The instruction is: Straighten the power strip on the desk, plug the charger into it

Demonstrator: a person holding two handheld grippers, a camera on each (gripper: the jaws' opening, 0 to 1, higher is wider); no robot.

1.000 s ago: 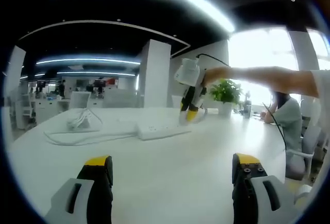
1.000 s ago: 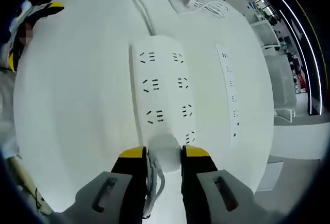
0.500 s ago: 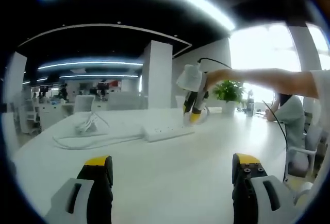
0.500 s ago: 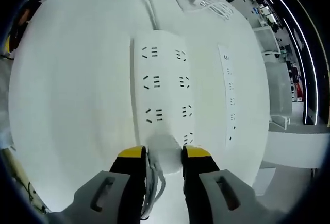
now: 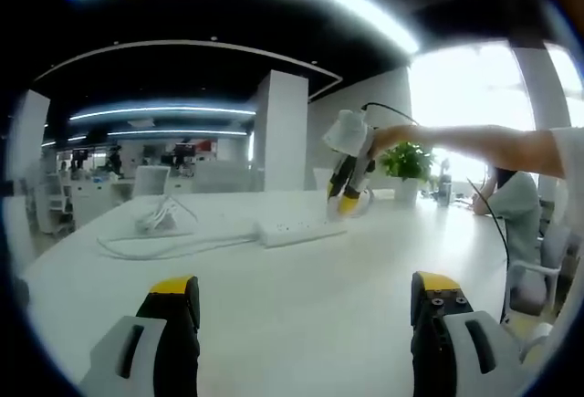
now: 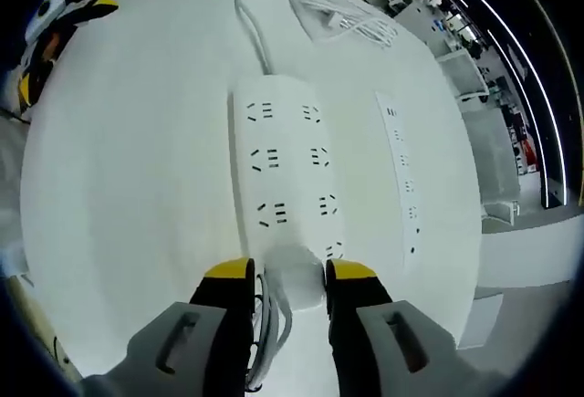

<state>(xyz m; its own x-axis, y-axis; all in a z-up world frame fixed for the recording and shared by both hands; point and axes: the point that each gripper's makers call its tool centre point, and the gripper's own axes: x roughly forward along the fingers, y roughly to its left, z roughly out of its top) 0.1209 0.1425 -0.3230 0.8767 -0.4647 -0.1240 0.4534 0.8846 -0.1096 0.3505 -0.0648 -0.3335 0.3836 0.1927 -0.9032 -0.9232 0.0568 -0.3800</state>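
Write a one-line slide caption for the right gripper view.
Right tool holds a white charger over the near end of a white power strip on a white desk.

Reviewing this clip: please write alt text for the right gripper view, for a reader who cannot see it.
The right hand-held gripper holds a white charger between its yellow-tipped jaws, over the near end of a white power strip lying on a white desk. The strip's cable runs away to a loose white cord bundle at the far edge.
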